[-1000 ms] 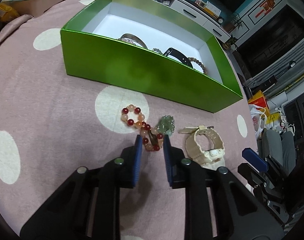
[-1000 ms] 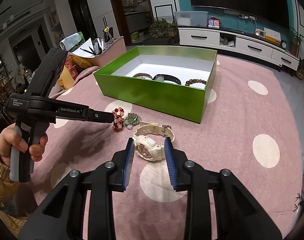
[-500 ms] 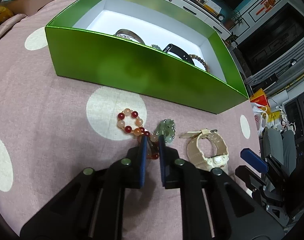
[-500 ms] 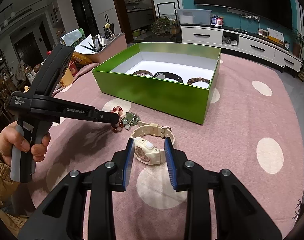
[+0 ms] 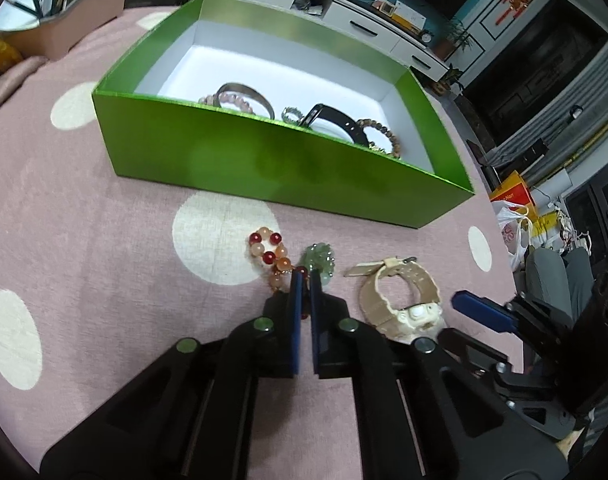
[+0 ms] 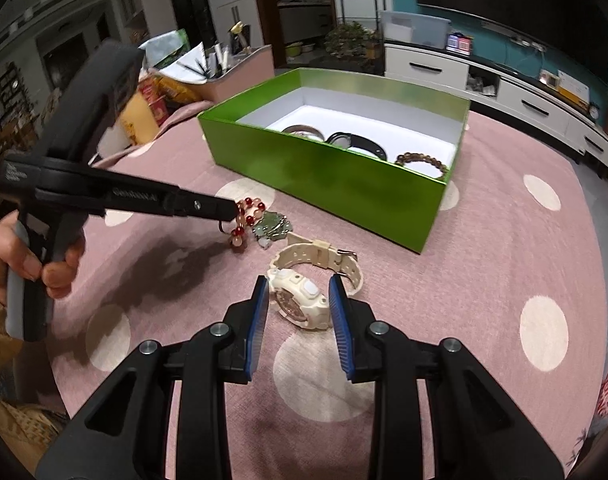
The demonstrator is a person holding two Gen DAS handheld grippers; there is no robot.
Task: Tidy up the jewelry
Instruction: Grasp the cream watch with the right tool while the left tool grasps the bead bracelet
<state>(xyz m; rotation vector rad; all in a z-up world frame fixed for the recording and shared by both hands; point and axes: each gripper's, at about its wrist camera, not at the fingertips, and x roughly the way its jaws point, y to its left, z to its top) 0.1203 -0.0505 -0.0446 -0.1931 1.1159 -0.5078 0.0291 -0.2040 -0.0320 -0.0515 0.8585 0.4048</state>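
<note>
Left gripper [image 5: 304, 276] clamps the bead bracelet [image 5: 270, 252] — grip point hidden; right gripper [image 6: 298, 285] half-open.

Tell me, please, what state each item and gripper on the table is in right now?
Left gripper: shut on the red bead bracelet.
Right gripper: open, straddling the cream watch.
Cream watch: strap buckled in a loop, on the cloth.
Green pendant: loose on the cloth.
Green box: lidless, holding several bracelets.
</note>
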